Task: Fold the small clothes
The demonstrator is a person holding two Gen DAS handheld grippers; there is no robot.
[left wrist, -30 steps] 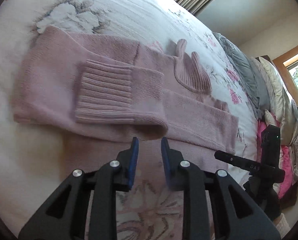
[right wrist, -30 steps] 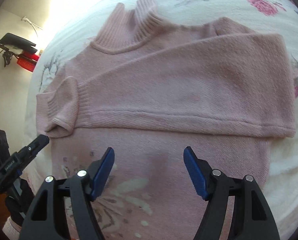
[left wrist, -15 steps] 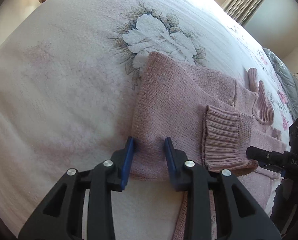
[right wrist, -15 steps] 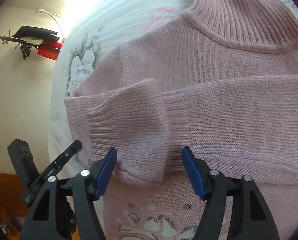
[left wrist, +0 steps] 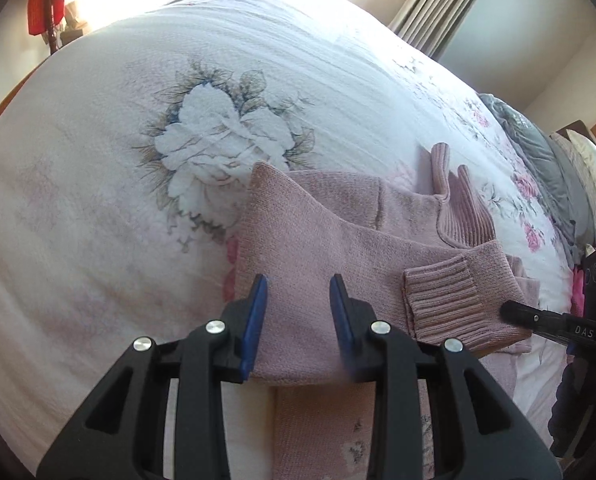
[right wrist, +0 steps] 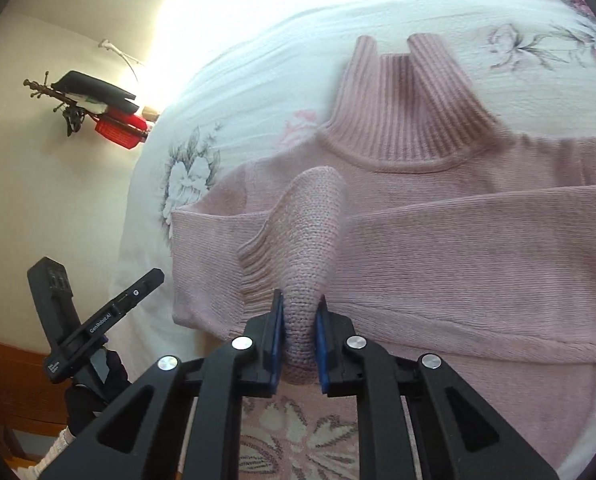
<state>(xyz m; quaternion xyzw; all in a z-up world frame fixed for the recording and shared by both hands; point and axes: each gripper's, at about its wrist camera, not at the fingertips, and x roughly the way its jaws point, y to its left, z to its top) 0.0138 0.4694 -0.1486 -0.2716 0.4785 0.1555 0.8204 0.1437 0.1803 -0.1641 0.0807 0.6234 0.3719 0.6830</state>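
Right tongs (right wrist: 299, 322) pinch the pink sweater's (right wrist: 457, 256) cuff; left tongs (left wrist: 298, 312) straddle its edge.

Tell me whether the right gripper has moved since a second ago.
Yes. The right gripper has advanced toward the sweater's ribbed collar, which looms larger now, and has shut on the folded cuff; earlier it hung open short of the sleeve.
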